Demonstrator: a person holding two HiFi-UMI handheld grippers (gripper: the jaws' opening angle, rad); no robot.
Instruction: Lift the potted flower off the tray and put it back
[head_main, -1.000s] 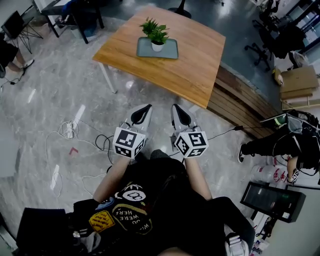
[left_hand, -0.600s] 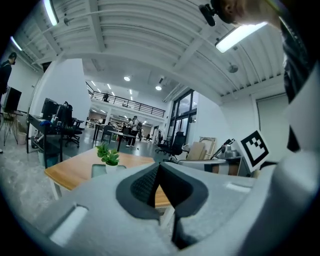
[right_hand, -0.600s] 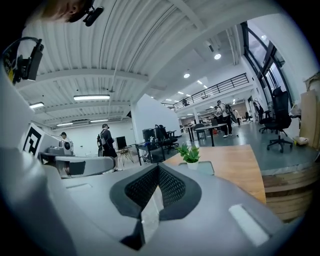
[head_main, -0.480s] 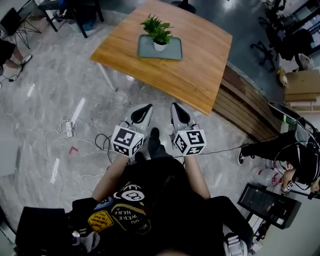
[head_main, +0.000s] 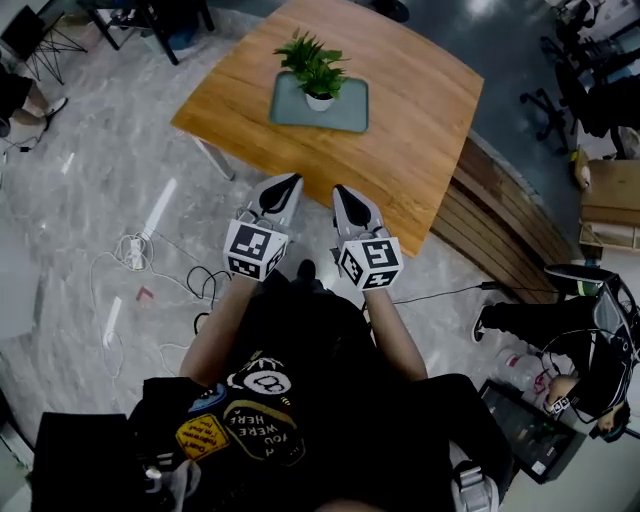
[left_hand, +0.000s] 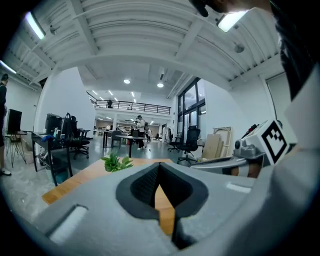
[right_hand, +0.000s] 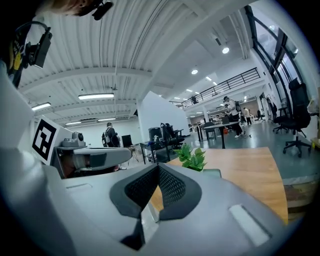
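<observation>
Jaws pressed together on nothing, my left gripper (head_main: 288, 182) and right gripper (head_main: 340, 190) hang side by side at frame centre, aimed at the green potted flower (head_main: 318, 78) in its white pot, which stands upright on the grey-green rectangular tray (head_main: 352, 112) atop the light wooden table (head_main: 430, 110) at upper centre, not yet within reach.

Left tongs (head_main: 288, 183) and right tongs (head_main: 339, 192) side by side, jaws together, empty

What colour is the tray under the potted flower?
Pale grey-green; the tray sits under a white pot. The head view shows it best.
</observation>
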